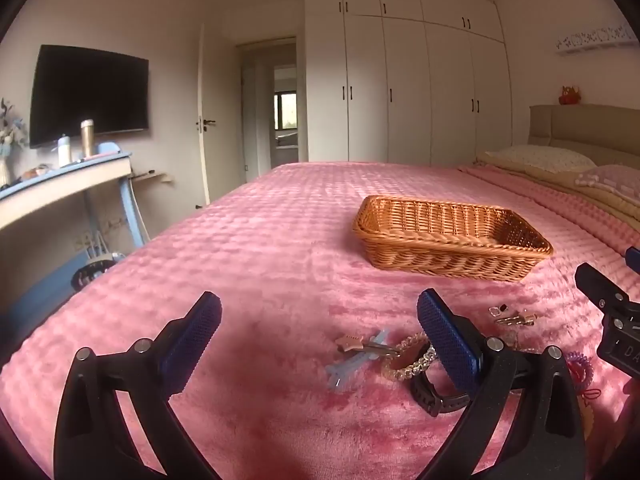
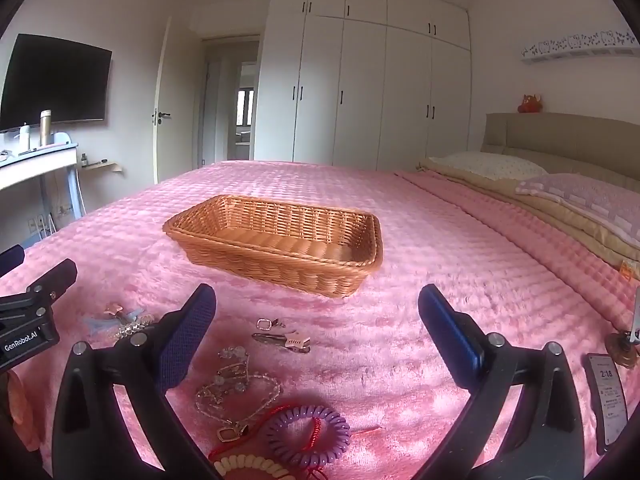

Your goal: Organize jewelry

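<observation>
you are holding both grippers low over a fuzzy pink bedspread [image 2: 460, 240], each tilting a little downward. your left gripper [image 1: 320, 332] is standing with its blue-padded jaws spread wide and nothing between the pads; its right finger [image 1: 448, 344] is covering part of a clear beaded bracelet [image 1: 408, 356] and a black watch with a rubber strap [image 1: 434, 394]. just left of those, a rose-gold star hair clip [image 1: 352, 343] is lying across a pale blue hair clip [image 1: 352, 364]. your right gripper [image 2: 318, 328] is likewise gaping wide and gripping nothing. near it, between its fingers, a thin gold chain necklace with clear beads [image 2: 236, 384] is lying in a loose tangle, with a purple spiral hair tie [image 2: 308, 432] and a red cord [image 2: 256, 430] nearer to you and a cream beaded bracelet [image 2: 252, 466] at the bottom edge. a little farther out, a small square silver-framed earring [image 2: 264, 324] and a pink-tipped metal hair clip [image 2: 284, 340] are resting just beside each other. farther across the bed, a rectangular woven wicker basket [image 2: 276, 258] is sitting empty, well apart from the jewelry. at the far right, a smartphone [image 2: 608, 400] is lying on the bedspread.
</observation>
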The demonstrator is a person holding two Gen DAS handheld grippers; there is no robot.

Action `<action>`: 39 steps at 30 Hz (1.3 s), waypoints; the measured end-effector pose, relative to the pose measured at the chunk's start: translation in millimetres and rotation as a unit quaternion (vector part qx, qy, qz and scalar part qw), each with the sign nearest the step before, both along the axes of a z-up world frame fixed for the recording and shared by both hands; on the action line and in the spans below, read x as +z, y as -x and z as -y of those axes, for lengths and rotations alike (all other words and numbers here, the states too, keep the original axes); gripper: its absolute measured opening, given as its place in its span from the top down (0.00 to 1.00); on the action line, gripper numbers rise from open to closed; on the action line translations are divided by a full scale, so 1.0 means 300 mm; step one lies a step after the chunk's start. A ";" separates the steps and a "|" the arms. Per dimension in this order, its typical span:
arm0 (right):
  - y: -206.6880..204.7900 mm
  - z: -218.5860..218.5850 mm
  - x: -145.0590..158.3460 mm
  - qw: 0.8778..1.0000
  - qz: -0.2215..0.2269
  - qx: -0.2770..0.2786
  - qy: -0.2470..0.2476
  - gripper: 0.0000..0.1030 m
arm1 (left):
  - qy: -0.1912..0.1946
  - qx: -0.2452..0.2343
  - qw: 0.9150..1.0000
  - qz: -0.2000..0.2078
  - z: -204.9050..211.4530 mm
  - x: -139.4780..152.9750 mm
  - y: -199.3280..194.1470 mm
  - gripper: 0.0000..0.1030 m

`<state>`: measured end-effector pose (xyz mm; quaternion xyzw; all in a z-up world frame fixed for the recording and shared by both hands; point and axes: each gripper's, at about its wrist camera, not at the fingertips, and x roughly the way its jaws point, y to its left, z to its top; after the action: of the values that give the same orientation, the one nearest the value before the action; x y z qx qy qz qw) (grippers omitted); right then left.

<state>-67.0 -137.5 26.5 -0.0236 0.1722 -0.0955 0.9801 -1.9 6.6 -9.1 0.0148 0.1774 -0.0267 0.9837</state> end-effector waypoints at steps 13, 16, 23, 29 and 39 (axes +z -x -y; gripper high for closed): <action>-0.011 0.001 -0.011 1.000 -0.002 0.001 -0.009 0.06 | -0.004 0.001 1.000 0.002 0.007 -0.004 0.006 0.07; -0.008 0.001 -0.007 1.000 0.000 0.001 -0.010 0.06 | -0.003 0.001 1.000 0.002 0.005 -0.003 0.004 0.07; 0.004 -0.001 -0.005 1.000 0.002 0.002 -0.010 0.06 | -0.004 0.001 1.000 0.003 0.006 -0.002 0.005 0.07; 0.007 -0.001 -0.002 1.000 0.002 0.003 -0.009 0.06 | -0.004 0.001 1.000 0.002 0.006 -0.001 0.003 0.07; 0.005 -0.003 -0.001 1.000 0.000 0.004 -0.007 0.06 | -0.005 0.001 1.000 0.002 0.007 -0.001 0.004 0.07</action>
<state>-68.3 -136.5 26.1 -0.0169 0.1726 -0.0907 0.9807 -3.0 4.5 -9.5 0.0191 0.1760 -0.0248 0.9839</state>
